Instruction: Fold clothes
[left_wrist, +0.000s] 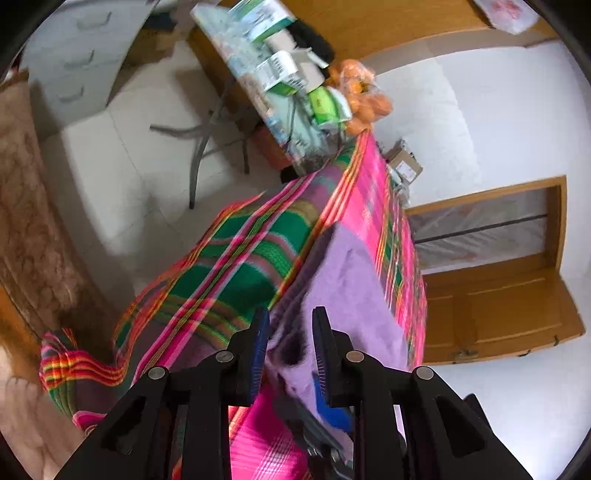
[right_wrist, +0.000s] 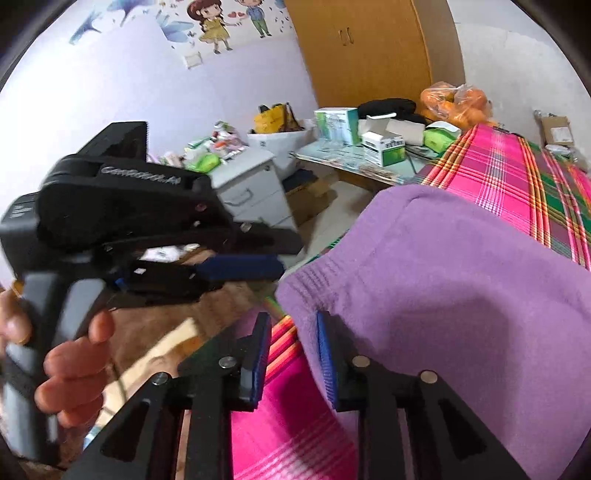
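Note:
A purple fleece garment (left_wrist: 351, 280) (right_wrist: 443, 295) lies on a pink and green striped blanket (left_wrist: 240, 266) (right_wrist: 517, 173), its ribbed waistband toward me. My left gripper (left_wrist: 290, 314) (right_wrist: 290, 254) hovers just over the waistband corner. Its jaws stand slightly apart, and the right wrist view shows no cloth between them. My right gripper (right_wrist: 292, 317) is open at the waistband edge. The cloth brushes the right pad, and the striped blanket shows in the gap. Low in the left wrist view, the right gripper's blue pad (left_wrist: 332, 410) shows under the garment's edge.
A person's hand (right_wrist: 74, 362) holds the left gripper. Beyond the blanket stands a table of boxes (right_wrist: 369, 147) (left_wrist: 266, 74) with a bag of oranges (right_wrist: 454, 99) (left_wrist: 365, 99). A white drawer cabinet (right_wrist: 251, 184) and a wooden wardrobe (right_wrist: 362, 48) stand behind. Left of the blanket is tiled floor (left_wrist: 110, 166).

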